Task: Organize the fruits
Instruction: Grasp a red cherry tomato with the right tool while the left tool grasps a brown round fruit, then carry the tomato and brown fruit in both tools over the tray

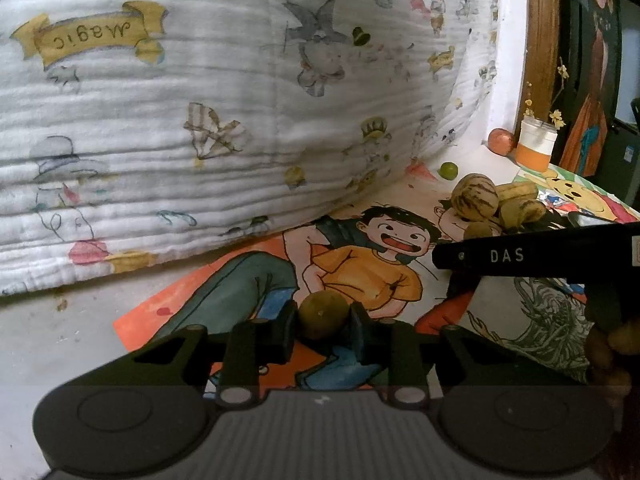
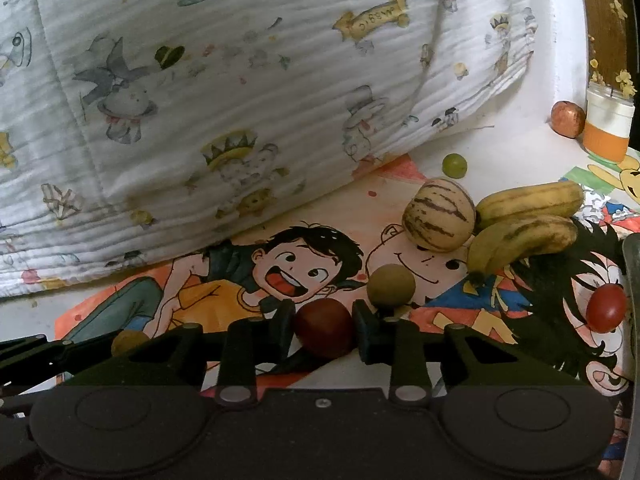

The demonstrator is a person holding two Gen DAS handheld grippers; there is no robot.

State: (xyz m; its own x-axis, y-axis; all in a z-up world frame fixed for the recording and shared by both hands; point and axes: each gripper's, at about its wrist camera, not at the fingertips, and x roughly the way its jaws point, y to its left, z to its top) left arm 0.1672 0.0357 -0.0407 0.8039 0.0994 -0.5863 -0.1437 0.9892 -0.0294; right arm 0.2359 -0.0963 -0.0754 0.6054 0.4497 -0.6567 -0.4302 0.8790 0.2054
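My left gripper [image 1: 323, 322] is shut on a small olive-brown round fruit [image 1: 322, 314] just above the cartoon mat. My right gripper [image 2: 323, 326] is shut on a dark red round fruit [image 2: 324, 328]. Ahead of the right gripper lie another olive-brown round fruit [image 2: 391, 284], a striped pale melon [image 2: 438, 214], two bananas [image 2: 524, 226] and a red cherry tomato [image 2: 606, 307]. The melon [image 1: 474, 196] and bananas [image 1: 518, 200] also show in the left wrist view, behind the right gripper's black arm [image 1: 536, 254]. A green grape [image 2: 454, 165] lies farther back.
A white printed quilt [image 2: 240, 100] rises along the back and left. A red-brown apple [image 2: 567, 118] and an orange-and-white jar [image 2: 606, 128] stand at the back right by a wooden frame [image 1: 540, 32]. A grey rim [image 2: 632, 280] is at the right edge.
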